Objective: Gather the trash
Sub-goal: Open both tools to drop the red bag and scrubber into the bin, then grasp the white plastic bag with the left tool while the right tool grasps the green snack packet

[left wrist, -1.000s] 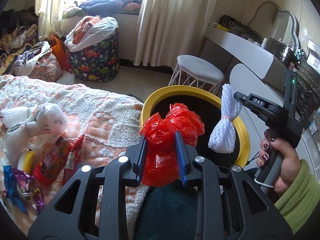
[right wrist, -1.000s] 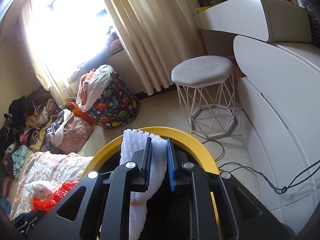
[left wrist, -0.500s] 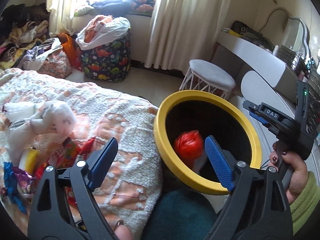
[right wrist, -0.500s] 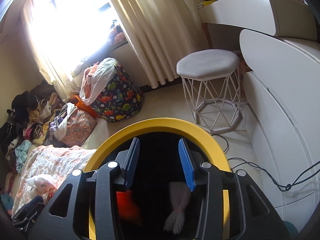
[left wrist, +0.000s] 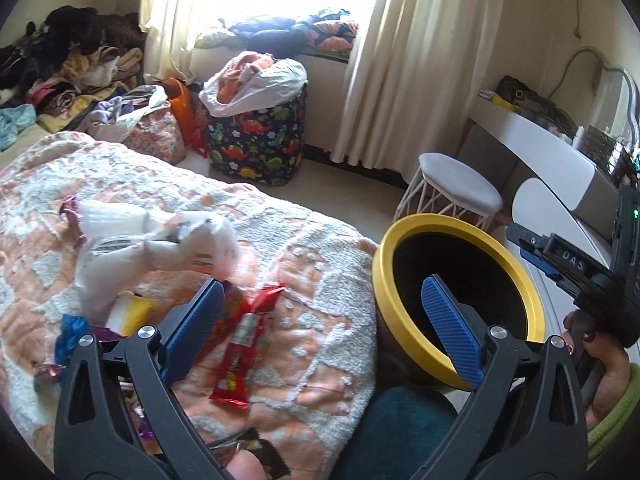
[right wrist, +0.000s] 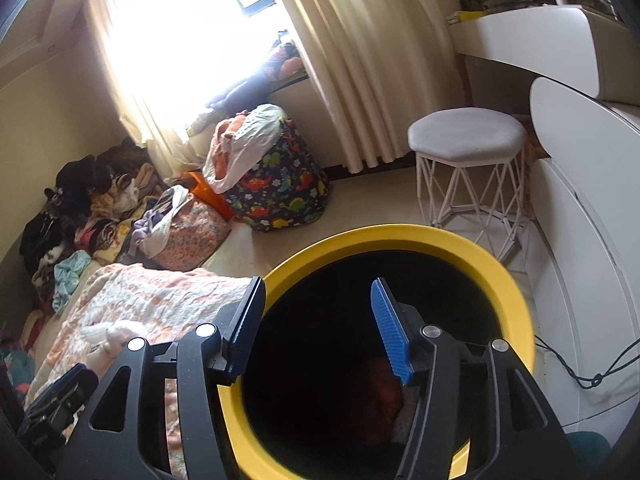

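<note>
The yellow-rimmed black bin (left wrist: 400, 236) stands beside the bed. My left gripper (left wrist: 320, 284) hangs over the bed's edge next to it, jaws opening wide, nothing held. Below it on the blanket lies a red snack wrapper (left wrist: 240, 344), with a yellow packet (left wrist: 128, 312), a blue wrapper (left wrist: 68, 332) and a blurred white soft thing (left wrist: 152, 240) to its left. My right gripper (right wrist: 318, 282) is over the bin's mouth (right wrist: 384, 236), jaws opening and empty. Deep in the bin a red bag (right wrist: 380, 392) and a white net bundle (right wrist: 406, 416) show dimly.
A white wire-legged stool (right wrist: 464, 136) stands behind the bin and a white dressing table (right wrist: 560, 48) at the right. A dinosaur-print bag (right wrist: 280, 188) and heaps of clothes (right wrist: 80, 208) fill the far floor. A dark cable (right wrist: 592, 376) trails by the cabinet. A hand (left wrist: 600, 360) grips the right handle.
Both grippers opened; the red bag and the white net bundle dropped from them into the bin. My left gripper swung left from over the bin toward the bed.
</note>
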Motion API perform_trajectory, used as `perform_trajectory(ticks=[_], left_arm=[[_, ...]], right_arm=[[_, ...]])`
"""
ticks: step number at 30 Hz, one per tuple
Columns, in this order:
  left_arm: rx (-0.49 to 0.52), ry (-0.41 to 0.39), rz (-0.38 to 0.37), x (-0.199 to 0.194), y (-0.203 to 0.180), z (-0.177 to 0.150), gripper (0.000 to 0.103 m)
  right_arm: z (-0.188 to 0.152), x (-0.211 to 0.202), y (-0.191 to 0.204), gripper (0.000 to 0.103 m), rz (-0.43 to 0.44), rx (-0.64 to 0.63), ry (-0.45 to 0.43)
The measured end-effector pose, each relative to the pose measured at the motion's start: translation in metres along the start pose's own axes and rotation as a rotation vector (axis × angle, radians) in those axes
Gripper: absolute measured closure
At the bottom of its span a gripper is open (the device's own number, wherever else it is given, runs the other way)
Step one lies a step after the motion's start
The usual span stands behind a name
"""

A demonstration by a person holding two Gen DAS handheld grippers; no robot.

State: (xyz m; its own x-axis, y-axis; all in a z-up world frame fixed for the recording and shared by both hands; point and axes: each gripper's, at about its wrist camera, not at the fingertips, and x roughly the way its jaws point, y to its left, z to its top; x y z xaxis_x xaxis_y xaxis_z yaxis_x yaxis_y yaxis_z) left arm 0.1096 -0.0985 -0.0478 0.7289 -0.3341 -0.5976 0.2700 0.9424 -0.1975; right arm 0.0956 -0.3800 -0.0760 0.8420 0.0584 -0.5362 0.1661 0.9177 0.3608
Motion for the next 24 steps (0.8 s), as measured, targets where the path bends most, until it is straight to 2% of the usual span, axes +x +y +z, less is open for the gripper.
perform_trajectory(ticks=[12, 24], left_arm=[[-0.082, -0.067, 0.066, -0.027, 0.041, 0.008, 0.011], [-0.149, -0.104, 0.107, -0.041, 0.073, 0.014, 0.011]], right_arm=[[-0.017, -0.009, 0.059, 0.044, 0.136, -0.123, 0.031], [-0.048, -0.017, 0.113, 0.038, 0.258, -0.236, 0.102]])
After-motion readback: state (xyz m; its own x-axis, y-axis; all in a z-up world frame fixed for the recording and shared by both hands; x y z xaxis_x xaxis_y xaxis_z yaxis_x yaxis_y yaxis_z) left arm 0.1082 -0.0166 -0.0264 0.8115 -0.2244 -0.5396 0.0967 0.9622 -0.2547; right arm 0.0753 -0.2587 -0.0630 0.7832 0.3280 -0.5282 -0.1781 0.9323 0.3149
